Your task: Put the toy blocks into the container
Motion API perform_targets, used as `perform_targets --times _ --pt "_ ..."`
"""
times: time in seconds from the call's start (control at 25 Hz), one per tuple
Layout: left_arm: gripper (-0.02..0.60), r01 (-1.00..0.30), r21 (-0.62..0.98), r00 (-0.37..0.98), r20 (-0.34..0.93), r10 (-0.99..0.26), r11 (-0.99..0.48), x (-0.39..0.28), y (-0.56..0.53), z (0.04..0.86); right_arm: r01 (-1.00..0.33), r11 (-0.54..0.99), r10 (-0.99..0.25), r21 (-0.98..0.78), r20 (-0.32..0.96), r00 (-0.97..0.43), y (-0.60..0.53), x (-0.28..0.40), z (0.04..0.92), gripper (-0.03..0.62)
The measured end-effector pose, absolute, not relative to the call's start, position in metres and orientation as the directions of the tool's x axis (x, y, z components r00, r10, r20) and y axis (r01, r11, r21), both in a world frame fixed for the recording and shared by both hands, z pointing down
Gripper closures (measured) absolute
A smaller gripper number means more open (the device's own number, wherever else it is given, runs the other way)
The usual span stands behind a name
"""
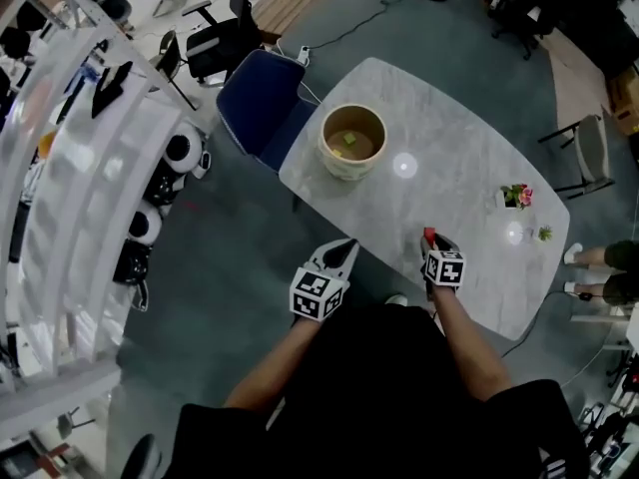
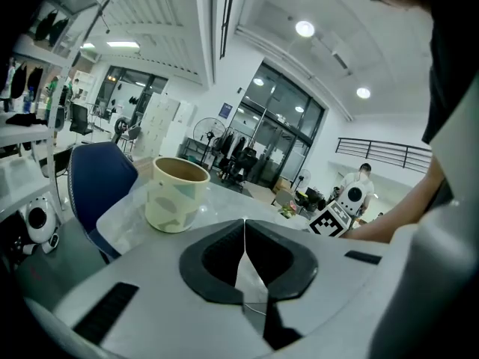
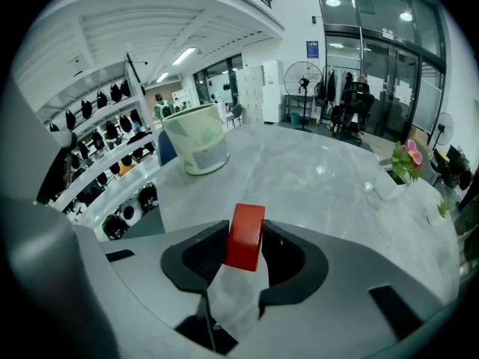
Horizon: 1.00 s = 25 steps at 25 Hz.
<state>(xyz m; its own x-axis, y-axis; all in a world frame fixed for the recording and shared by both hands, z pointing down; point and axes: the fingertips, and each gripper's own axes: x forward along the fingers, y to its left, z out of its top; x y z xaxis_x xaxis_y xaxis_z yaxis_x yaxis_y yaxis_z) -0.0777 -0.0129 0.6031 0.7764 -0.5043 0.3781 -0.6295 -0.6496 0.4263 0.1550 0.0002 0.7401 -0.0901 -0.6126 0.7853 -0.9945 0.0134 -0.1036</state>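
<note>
A cream container (image 1: pixel 352 141) stands on the grey marble table (image 1: pixel 449 178) toward its far left end, with a yellow-green block (image 1: pixel 350 140) inside. The same container (image 2: pixel 174 194) (image 3: pixel 196 148) shows ahead in both gripper views. My right gripper (image 1: pixel 430 239) hovers over the table's near edge, shut on a red block (image 3: pixel 245 236) that stands between its jaws; the red block (image 1: pixel 429 236) peeks out above the marker cube. My left gripper (image 1: pixel 338 254) is beside the table's near-left edge, shut with nothing in it; its jaws meet (image 2: pixel 244 234).
A blue chair (image 1: pixel 262 106) sits at the table's far left. A small potted flower (image 1: pixel 516 197) and a tiny plant (image 1: pixel 544 233) stand near the right end. Shelves with gear (image 1: pixel 90 168) run along the left. A person's shoes (image 1: pixel 577 267) show at the right.
</note>
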Motion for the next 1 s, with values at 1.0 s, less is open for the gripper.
perform_targets --times 1.0 --pt "0.575 -0.736 0.368 0.673 0.306 -0.673 -0.569 -0.211 -0.047 0.568 -0.946 0.293 -0.756 -0.140 0.572 -0.319 -0.145 -0.019 0.601 0.464"
